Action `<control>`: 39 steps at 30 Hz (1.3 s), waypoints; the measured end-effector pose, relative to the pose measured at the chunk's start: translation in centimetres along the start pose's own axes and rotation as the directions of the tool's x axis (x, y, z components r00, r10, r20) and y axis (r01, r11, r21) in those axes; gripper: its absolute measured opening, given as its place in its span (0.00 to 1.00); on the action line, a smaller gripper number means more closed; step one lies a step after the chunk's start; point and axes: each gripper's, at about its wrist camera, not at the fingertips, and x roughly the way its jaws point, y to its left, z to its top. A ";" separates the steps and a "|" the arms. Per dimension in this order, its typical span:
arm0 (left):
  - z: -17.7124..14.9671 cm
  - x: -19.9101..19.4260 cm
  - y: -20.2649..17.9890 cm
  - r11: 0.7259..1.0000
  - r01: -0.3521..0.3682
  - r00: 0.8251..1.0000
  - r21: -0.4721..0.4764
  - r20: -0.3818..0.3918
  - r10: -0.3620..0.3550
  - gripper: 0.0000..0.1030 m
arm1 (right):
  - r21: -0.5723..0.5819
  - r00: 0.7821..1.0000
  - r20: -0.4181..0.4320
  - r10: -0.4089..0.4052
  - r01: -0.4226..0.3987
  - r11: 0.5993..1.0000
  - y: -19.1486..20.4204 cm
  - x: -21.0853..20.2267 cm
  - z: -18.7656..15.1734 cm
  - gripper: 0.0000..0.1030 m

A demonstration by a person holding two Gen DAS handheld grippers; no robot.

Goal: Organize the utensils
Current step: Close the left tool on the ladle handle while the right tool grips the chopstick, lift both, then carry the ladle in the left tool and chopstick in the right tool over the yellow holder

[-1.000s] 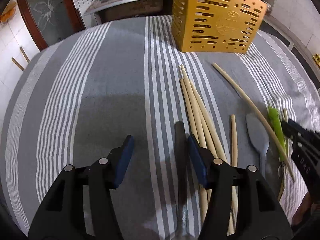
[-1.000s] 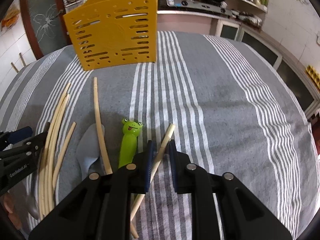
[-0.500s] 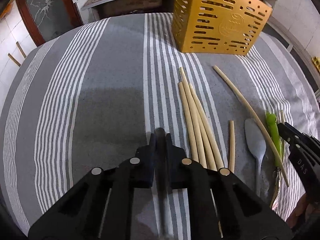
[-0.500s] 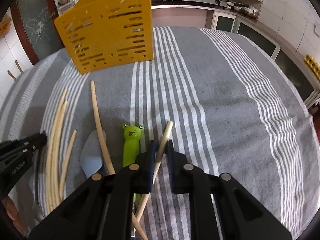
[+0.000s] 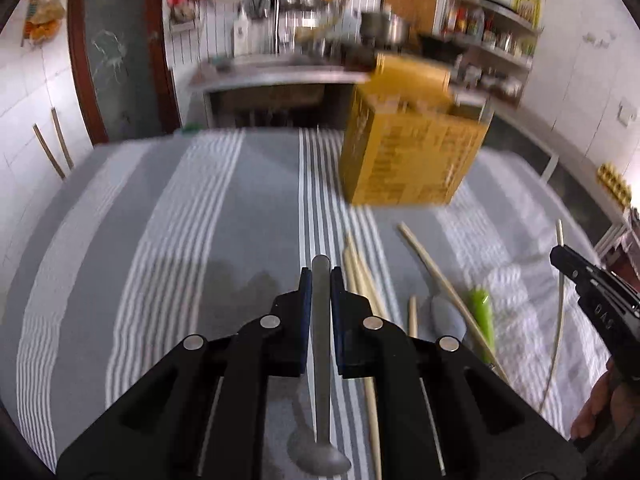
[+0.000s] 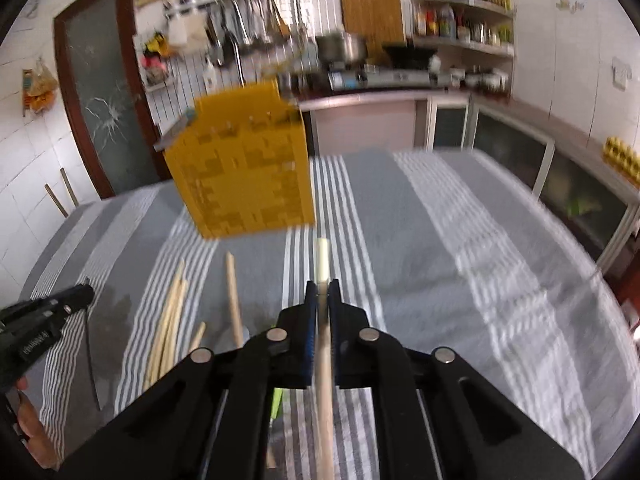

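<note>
My left gripper (image 5: 320, 276) is shut on a metal spoon (image 5: 320, 360), handle pointing forward, bowl hanging back under the jaws, lifted above the cloth. My right gripper (image 6: 322, 292) is shut on a pale wooden chopstick (image 6: 323, 264), also lifted; it shows in the left wrist view (image 5: 576, 268) at the right edge. The yellow perforated utensil holder (image 5: 408, 160) stands on the table ahead, also in the right wrist view (image 6: 244, 176). Loose chopsticks (image 5: 360, 276), a green frog-handled utensil (image 5: 482, 312) and a grey spoon (image 5: 444, 312) lie on the cloth.
The table wears a grey cloth with white stripes (image 5: 180, 240). One long chopstick (image 6: 234, 296) lies apart from the bundle (image 6: 168, 328). A kitchen counter with a pot and shelves (image 6: 380, 76) stands behind the table. My left gripper shows at the left of the right wrist view (image 6: 76, 296).
My left gripper closed on the metal spoon and lifted it. My right gripper lifted with the chopstick. Both views have tilted up toward the yellow holder and the kitchen.
</note>
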 end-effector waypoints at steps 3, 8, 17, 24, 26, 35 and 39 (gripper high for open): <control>0.6 -1.8 -0.2 1.000 0.011 0.997 0.004 0.074 -0.011 0.08 | -0.036 0.997 0.077 -0.002 0.004 0.999 0.5 -1.7 0.7 0.06; 0.8 -3.4 -0.8 1.000 0.000 0.989 0.019 0.149 -0.003 0.08 | -0.060 0.986 0.163 0.025 -0.015 0.998 0.7 -3.3 1.2 0.06; 1.1 -4.2 -1.6 0.999 -0.021 0.981 0.037 0.194 0.014 0.08 | -0.058 0.969 0.230 0.091 -0.080 0.995 -0.2 -4.1 1.8 0.06; 2.8 -4.9 -2.4 0.999 -0.026 0.972 0.044 0.234 0.015 0.08 | -0.093 0.953 0.281 0.109 -0.086 0.992 0.1 -4.0 4.2 0.06; 3.6 -5.1 -2.6 0.999 -0.025 0.968 0.046 0.252 0.013 0.08 | -0.095 0.947 0.298 0.118 -0.094 0.991 0.1 -3.8 5.3 0.06; 11.7 -6.2 -3.5 0.999 0.040 0.941 0.023 0.336 -0.046 0.08 | -0.088 0.891 0.431 0.145 -0.118 0.989 0.4 -3.5 12.8 0.06; 15.8 -6.2 -4.1 0.998 0.061 0.923 0.010 0.381 -0.060 0.08 | -0.073 0.863 0.485 0.144 -0.124 0.990 0.8 -2.6 16.3 0.06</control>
